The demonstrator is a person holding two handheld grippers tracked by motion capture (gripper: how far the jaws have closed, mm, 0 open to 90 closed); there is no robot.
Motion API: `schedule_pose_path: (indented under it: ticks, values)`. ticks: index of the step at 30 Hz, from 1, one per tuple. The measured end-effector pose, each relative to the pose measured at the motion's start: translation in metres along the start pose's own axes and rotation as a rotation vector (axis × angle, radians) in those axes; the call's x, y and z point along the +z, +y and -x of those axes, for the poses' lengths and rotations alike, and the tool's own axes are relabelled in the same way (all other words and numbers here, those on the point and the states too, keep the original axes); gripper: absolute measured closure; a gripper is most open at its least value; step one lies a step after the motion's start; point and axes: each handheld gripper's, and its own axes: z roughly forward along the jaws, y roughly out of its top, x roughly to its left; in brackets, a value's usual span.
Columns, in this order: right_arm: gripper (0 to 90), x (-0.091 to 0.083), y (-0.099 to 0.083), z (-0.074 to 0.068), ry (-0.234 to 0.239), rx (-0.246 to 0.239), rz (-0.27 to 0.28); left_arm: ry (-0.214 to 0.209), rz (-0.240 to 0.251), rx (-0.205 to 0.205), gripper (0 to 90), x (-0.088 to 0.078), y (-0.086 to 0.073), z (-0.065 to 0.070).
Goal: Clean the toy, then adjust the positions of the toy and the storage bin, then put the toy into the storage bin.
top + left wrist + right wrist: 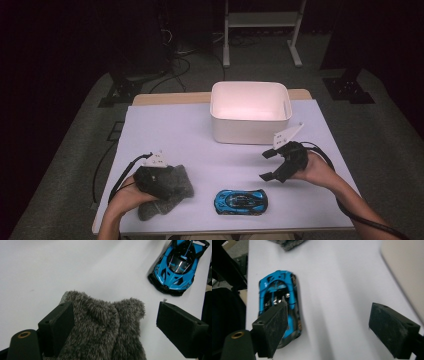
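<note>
Down at the lower left of the high view, the grey fuzzy cloth [167, 192] lies on the desk [175, 132] with the left claw [159, 184] over it, jaws spread wide; in the left claw view the pile sits between the pads, brushing the left one while the right pad stands clear, so nothing is clamped. My guess is that the fluff could snag on that left pad and drag along if the claw lifts away (soft pile clings to rough foam). The cloth also lies near the desk's bottom edge, so a sideways tug might pull it over.

Just right of it, at lower centre, sits the blue toy car [241, 201], apart from the cloth. The right claw [268, 165] hangs above the desk at centre right, jaws wide apart and holding nothing. A low sweep from either claw could set the car rolling, and it too is close to the bottom edge.

Between the car and the white bin [250, 131] at upper centre, the desk is bare, giving good room to move; the bin's near wall is the one obstacle.
</note>
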Motion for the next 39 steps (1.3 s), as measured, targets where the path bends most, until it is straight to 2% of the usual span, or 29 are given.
schedule_pose_path:
  ticks: [6,10,14,17,20,25,27,33,36,39]
  values:
    - [14.6,-0.002,0.02,0.014,0.007,-0.004,-0.004,0.011,0.018,-0.011,12.1,-0.006,0.0,0.0]
    - [14.0,-0.003,0.027,0.015,0.02,-0.016,0.001,0.008,0.031,-0.004,11.5,-0.007,0.001,0.001]
    - [13.9,-0.004,0.035,0.015,0.022,-0.024,-0.008,0.013,0.017,0.01,11.2,-0.008,0.001,0.0]
    - [14.0,-0.009,0.043,0.016,0.023,-0.037,0.008,0.008,0.037,-0.001,10.9,-0.008,0.002,0.0]
    - [13.3,-0.014,0.052,0.019,0.022,-0.033,0.008,0.003,0.02,0.004,10.9,-0.006,0.002,-0.001]
    - [13.2,-0.022,0.065,0.024,0.009,-0.045,0.002,0.001,0.03,-0.007,10.8,-0.007,0.0,-0.003]
    - [13.2,-0.025,0.071,0.027,-0.003,-0.056,-0.002,-0.005,0.023,-0.001,10.6,-0.007,0.0,-0.003]
    - [13.4,-0.03,0.087,0.038,-0.025,-0.08,-0.004,0.008,0.028,-0.007,10.6,-0.012,-0.002,-0.003]
    - [14.0,-0.028,0.095,0.046,-0.042,-0.085,-0.024,0.007,0.031,-0.016,10.5,-0.012,-0.004,-0.002]
    - [14.6,-0.024,0.099,0.055,-0.054,-0.08,-0.041,0.01,0.025,-0.008,10.5,-0.013,-0.004,0.0]
